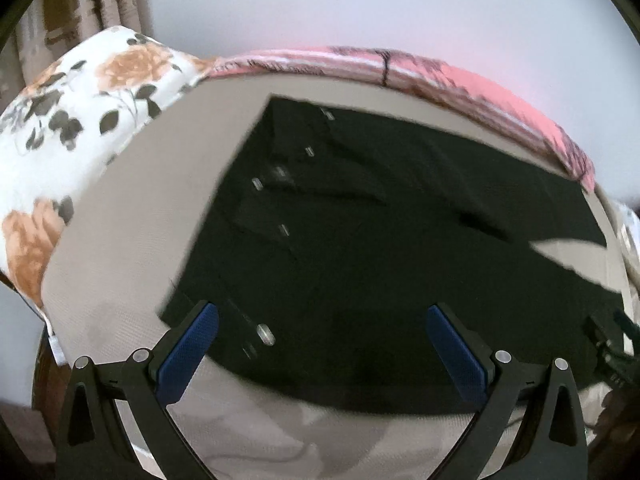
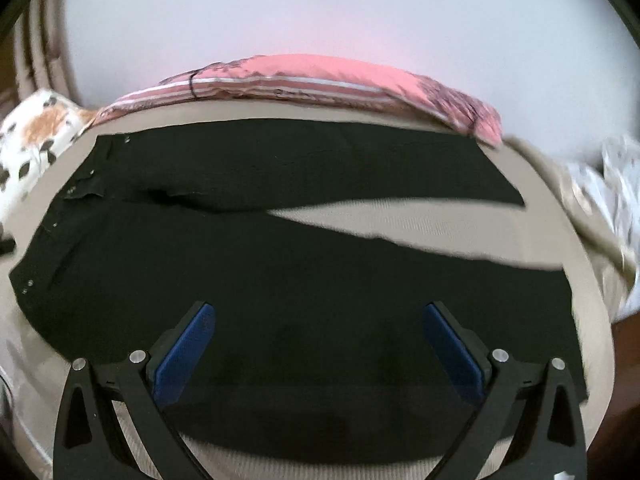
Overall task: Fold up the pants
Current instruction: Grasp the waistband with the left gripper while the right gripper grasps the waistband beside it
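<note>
Black pants [image 1: 360, 240] lie flat and spread out on a beige bed sheet [image 1: 120, 248], waistband to the left with small metal rivets, the two legs running right with a gap between them. They also show in the right wrist view [image 2: 240, 280]. My left gripper [image 1: 322, 316] is open and empty, hovering over the near waist corner. My right gripper [image 2: 320, 316] is open and empty, hovering over the near leg. Part of the right gripper [image 1: 608, 344] shows at the right edge of the left wrist view.
A floral white pillow [image 1: 72, 120] lies at the left end of the bed. A pink patterned blanket [image 2: 320, 80] lies along the far edge against a pale wall. Crumpled light bedding [image 2: 608, 208] sits at the right end. Curtains [image 1: 80, 8] hang at the far left.
</note>
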Tool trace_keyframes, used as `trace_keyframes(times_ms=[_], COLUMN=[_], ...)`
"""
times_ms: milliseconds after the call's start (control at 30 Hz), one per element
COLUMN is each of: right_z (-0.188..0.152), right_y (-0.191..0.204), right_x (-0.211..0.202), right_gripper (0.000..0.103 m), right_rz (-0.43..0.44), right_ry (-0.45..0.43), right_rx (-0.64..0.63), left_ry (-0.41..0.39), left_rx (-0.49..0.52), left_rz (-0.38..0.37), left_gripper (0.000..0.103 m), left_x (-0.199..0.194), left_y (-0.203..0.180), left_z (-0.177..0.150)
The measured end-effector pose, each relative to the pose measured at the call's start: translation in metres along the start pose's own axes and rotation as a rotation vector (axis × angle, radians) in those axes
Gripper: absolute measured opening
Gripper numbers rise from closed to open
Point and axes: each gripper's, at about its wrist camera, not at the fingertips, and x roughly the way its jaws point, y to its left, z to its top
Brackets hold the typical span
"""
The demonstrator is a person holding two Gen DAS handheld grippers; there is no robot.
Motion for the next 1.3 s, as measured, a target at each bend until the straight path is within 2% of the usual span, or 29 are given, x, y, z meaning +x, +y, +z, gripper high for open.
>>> trace_keyframes(times_ms=[167, 367, 433, 500, 567, 600, 733, 833, 933, 1000, 1167, 1300], right_z=[0.035, 0.080, 0.095, 0.111, 0.126, 0.133, 0.157, 0.164, 0.172, 0.175, 0.179, 0.181], right_y=[0.027, 0.071, 0.082, 0.094, 0.106, 0.111, 0.119, 0.125, 0.134, 0.135, 0.133, 0.136], right_x=[0.023, 0.040, 0.045, 0.052, 0.060, 0.066, 0.095, 0.111, 0.128, 0.141, 0.166, 0.176], right_gripper=[0.103, 0.100, 0.097, 0.096, 0.096, 0.096, 0.096, 0.096, 0.095, 0.090, 0.090, 0.090], right_rz=[0.072, 0.183, 0.204, 0.205, 0.199, 0.222, 0.384, 0.419, 0.416, 0.428, 0.451, 0.443], right_ry=[0.017, 0.010, -0.017, -0.046, -0.070, -0.055, 0.031, 0.054, 0.067, 0.082, 0.113, 0.108], right_rx=[-0.031, -0.108, -0.125, -0.150, -0.181, -0.190, -0.132, -0.124, -0.139, -0.122, -0.079, -0.087], left_ry=[-0.071, -0.075, -0.058, -0.038, 0.004, 0.023, 0.114, 0.160, 0.176, 0.184, 0.203, 0.227], left_rx=[-0.004, -0.025, -0.045, -0.065, -0.083, -0.096, -0.203, -0.318, -0.362, -0.356, -0.350, -0.344], left_rz=[0.007, -0.052, -0.100, -0.145, -0.194, -0.217, -0.397, -0.518, -0.603, -0.590, -0.537, -0.600], left_gripper=[0.103, 0.102, 0.098, 0.079, 0.071, 0.066, 0.059, 0.059, 0.057, 0.053, 0.053, 0.044], left_x=[0.010, 0.048, 0.066, 0.084, 0.108, 0.118, 0.158, 0.182, 0.198, 0.206, 0.221, 0.234], left_y=[0.031, 0.061, 0.069, 0.075, 0.081, 0.084, 0.099, 0.113, 0.120, 0.121, 0.128, 0.130], left_z=[0.053, 0.114, 0.132, 0.146, 0.160, 0.165, 0.178, 0.184, 0.190, 0.194, 0.198, 0.197])
